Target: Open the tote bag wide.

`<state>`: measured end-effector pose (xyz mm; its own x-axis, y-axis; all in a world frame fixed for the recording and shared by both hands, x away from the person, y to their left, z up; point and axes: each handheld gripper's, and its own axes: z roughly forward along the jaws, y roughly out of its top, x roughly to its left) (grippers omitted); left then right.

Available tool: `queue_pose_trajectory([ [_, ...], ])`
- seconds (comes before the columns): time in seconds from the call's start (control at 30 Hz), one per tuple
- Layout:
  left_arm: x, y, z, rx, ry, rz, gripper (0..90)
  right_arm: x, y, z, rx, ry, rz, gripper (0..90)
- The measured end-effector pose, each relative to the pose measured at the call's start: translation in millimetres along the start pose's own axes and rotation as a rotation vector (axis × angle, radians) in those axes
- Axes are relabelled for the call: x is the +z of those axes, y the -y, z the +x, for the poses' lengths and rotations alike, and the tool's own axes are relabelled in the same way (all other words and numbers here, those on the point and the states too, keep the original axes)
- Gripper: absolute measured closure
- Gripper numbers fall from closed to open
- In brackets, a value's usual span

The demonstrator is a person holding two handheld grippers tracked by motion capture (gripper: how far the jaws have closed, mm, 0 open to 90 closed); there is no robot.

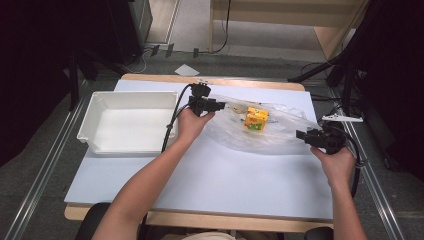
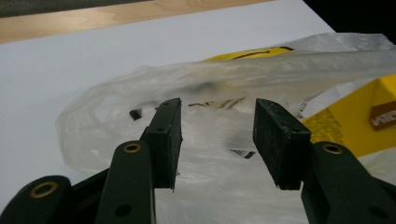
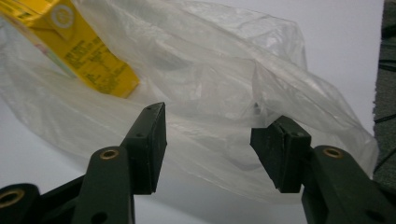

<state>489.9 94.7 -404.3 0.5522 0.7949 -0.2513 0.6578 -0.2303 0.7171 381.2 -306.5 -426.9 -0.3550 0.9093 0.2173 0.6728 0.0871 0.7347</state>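
a pale blue-white worktop [image 1: 200,175] with a light wooden edge stands on a grey floor, dark equipment at both sides. an empty white rectangular plastic tray [image 1: 90,117] sits at the worktop's left end. a crumpled clear plastic bag [image 1: 280,137] lies on the right half of the worktop, well apart from the tray. a yellow printed carton [image 1: 256,120] lies inside the bag, toward its far side. the left claw [image 1: 220,105] is held at the bag's left end. in the left gripper view, the left claw [image 2: 218,135] is released, jaws spread, with bag film beyond the gap and no pad pressing on it. the right claw [image 1: 301,135] is held at the bag's right end. in the right gripper view, the right claw [image 3: 208,144] is released and wide, the bag just ahead of it.
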Motion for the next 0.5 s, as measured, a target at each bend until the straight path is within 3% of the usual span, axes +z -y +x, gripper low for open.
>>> queue_pose_trajectory([
  [0.33,-16.5,-5.2,-20.9,0.049,0.043,-0.028,52.2,-15.0,-14.5,28.9,-0.07,-0.055,-0.008,46.0],
  [0.5,-23.0,-8.9,-30.1,0.078,0.062,-0.016,53.1,-25.2,-22.6,43.4,-0.103,-0.086,-0.012,43.0],
])
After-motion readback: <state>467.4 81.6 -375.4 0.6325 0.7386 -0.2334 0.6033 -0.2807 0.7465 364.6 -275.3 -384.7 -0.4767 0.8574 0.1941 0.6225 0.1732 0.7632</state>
